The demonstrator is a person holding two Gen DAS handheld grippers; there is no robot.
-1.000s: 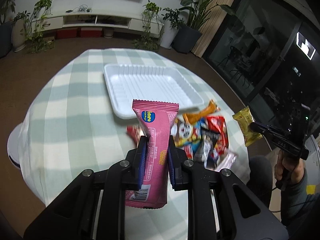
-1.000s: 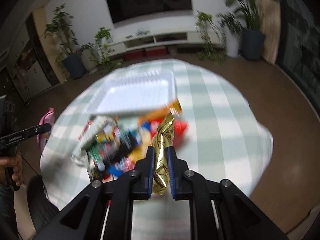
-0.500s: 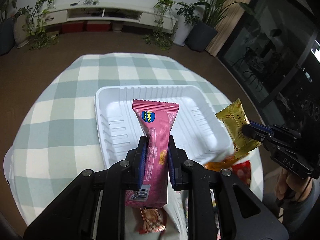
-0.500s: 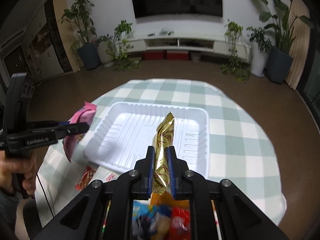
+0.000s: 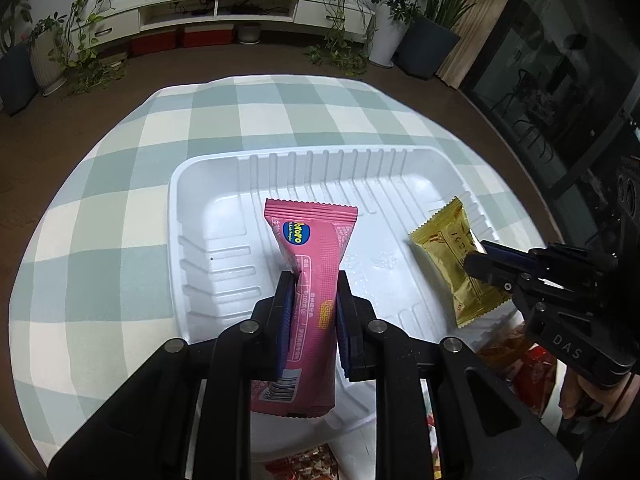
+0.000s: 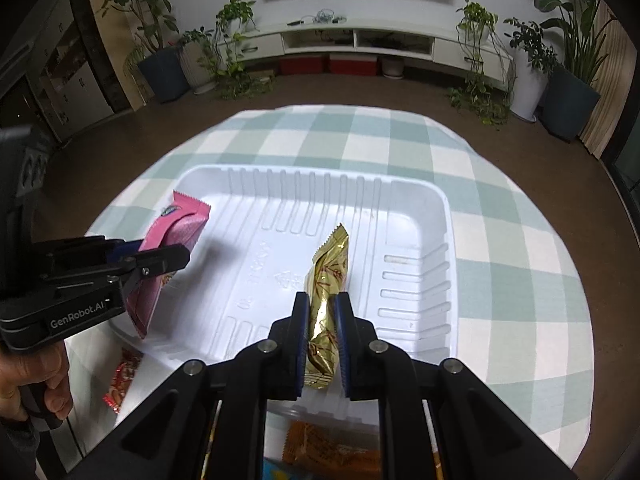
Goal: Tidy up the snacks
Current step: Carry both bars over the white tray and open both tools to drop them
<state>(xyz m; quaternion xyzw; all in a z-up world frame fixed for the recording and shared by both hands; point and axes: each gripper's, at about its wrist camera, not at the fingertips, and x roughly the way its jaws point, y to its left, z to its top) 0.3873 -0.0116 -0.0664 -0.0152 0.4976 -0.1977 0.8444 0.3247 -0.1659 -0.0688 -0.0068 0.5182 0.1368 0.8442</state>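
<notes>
My left gripper (image 5: pixel 311 280) is shut on a pink snack bar (image 5: pixel 313 264) and holds it over the near left part of the white tray (image 5: pixel 208 184). My right gripper (image 6: pixel 322 300) is shut on a gold snack packet (image 6: pixel 328 276) and holds it over the tray's (image 6: pixel 436 208) near middle. In the left wrist view the right gripper (image 5: pixel 476 260) with the gold packet (image 5: pixel 452 256) is at the tray's right side. In the right wrist view the left gripper (image 6: pixel 176 256) with the pink bar (image 6: pixel 176 236) is at the tray's left side.
The tray lies on a round table with a green and white checked cloth (image 5: pixel 120 184). Several loose snacks lie near the tray's near edge (image 6: pixel 328 452), partly hidden by the grippers. Plants and a low TV cabinet (image 6: pixel 360 44) stand beyond the table.
Both grippers have moved forward from over the snack pile to over the tray, each still holding its snack. They have come lower and closer to the tray.
</notes>
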